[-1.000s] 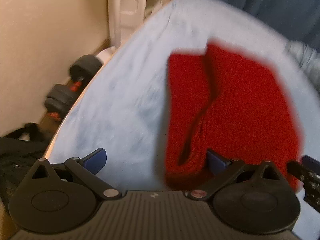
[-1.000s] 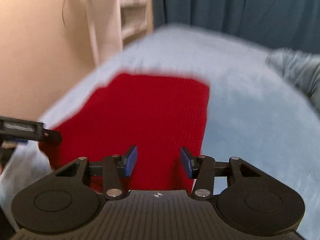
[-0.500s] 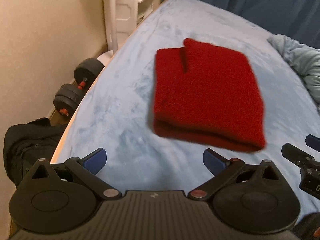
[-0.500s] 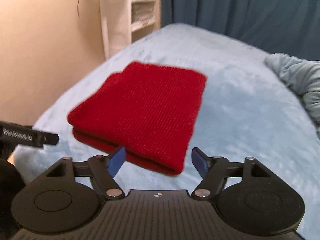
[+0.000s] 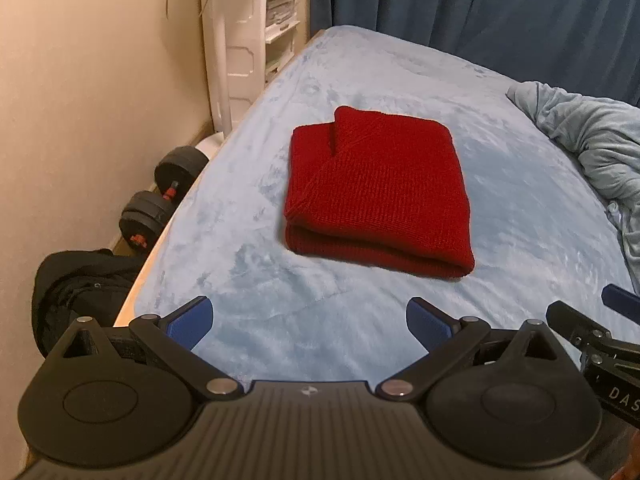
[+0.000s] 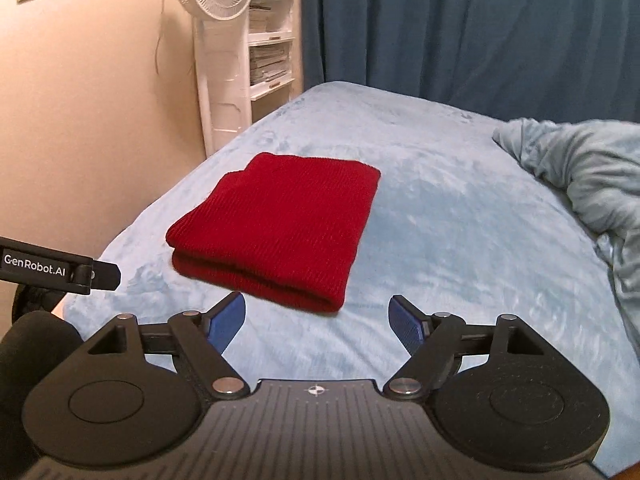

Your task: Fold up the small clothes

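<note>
A red knit garment lies folded into a thick rectangle on the light blue bed cover; it also shows in the right wrist view. My left gripper is open and empty, held above the bed's near edge, well short of the garment. My right gripper is open and empty, just in front of the garment's near folded edge and apart from it. Part of the right gripper shows at the right edge of the left wrist view.
A crumpled grey-blue blanket lies on the bed's right side. A white standing fan and shelves stand at the far left by the wall. Dumbbells and a black bag lie on the floor left of the bed.
Both grippers have pulled back and up from the red garment. The right gripper's jaws have opened wider. The garment now lies folded and free on the bed.
</note>
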Demonstrator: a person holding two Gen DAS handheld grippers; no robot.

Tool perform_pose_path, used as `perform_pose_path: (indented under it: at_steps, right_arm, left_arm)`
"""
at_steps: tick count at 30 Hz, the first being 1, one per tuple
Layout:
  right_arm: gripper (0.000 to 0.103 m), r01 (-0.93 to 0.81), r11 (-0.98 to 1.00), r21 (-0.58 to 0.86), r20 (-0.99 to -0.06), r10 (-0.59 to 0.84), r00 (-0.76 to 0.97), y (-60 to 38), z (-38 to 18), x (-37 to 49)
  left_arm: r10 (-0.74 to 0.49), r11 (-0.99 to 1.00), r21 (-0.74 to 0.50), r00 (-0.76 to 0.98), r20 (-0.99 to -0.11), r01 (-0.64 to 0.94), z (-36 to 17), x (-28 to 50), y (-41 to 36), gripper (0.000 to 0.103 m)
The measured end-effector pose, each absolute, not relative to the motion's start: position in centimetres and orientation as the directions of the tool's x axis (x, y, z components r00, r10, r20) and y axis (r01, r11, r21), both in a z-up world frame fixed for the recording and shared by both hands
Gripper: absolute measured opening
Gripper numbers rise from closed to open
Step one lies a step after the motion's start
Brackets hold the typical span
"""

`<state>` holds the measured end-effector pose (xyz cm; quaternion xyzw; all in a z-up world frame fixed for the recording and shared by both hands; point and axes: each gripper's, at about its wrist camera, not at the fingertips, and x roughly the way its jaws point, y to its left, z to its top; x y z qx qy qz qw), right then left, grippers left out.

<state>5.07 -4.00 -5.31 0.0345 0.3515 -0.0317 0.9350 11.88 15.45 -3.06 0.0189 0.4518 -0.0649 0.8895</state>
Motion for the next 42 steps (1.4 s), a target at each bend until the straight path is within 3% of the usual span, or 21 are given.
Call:
perform_pose_path:
  at_steps: [20, 26, 34, 42]
  right_arm:
    - [0.08, 0.121, 0.99, 0.073, -0.679, -0.039, 0.733, -4.7, -5.7, 4.8]
    - [0.08, 0.12, 0.989, 0.088, -0.701, -0.024, 0.713, -4.9, -6.7, 5.6]
    - [0.081, 0.209, 0.913, 0.351, -0.742, 0.135, 0.656, -8.9, -9.0, 8.5]
    - [0.083, 0.291, 0.756, 0.586, -0.688, 0.275, 0.672, -16.1, -10.5, 15.5]
  left_arm:
    - [-0.095, 0.991, -0.022, 0.576, -0.812, 0.132, -3.0, 11.5, 15.3, 0.103]
    - [-0.136, 0.989, -0.084, 0.548, -0.825, 0.118, -3.8, 12.4, 15.9, 0.103]
    - [-0.188, 0.98, -0.195, 0.511, -0.839, 0.039, -5.3, 15.9, 16.7, 0.103]
    - [-0.302, 0.903, -0.409, 0.486, -0.82, -0.131, -9.0, 21.5, 16.7, 0.103]
